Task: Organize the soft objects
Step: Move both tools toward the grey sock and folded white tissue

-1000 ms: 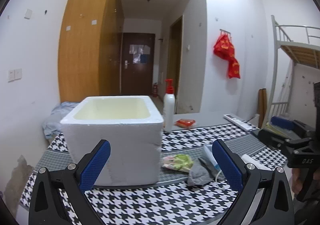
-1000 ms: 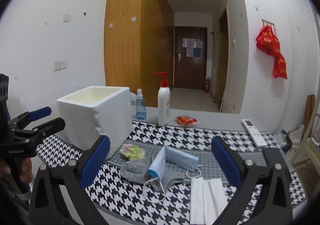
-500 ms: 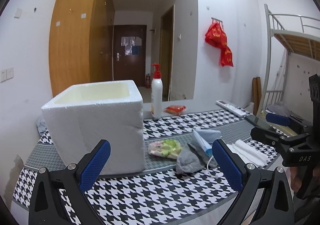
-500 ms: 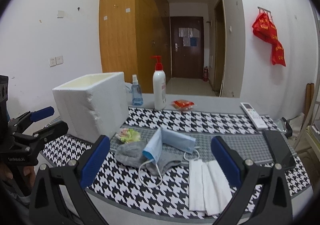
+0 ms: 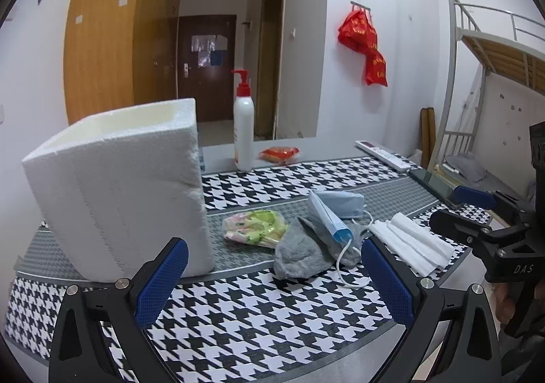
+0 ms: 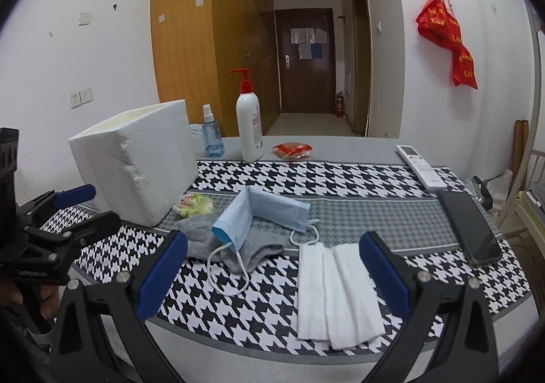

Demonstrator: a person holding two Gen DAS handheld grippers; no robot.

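Tissues [image 6: 337, 287] lie low-centre between the right gripper [image 6: 272, 277] wide-spread, empty fingers — long axis pointing away — nearer than the left gripper [image 5: 272, 281], likewise spread and empty.

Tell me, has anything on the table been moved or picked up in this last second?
Nothing was picked up. Only the views shifted: the left gripper swung right, and the right gripper eased in over the white tissues. Both stayed open and empty. The foam box, mask and grey sock lie as before.
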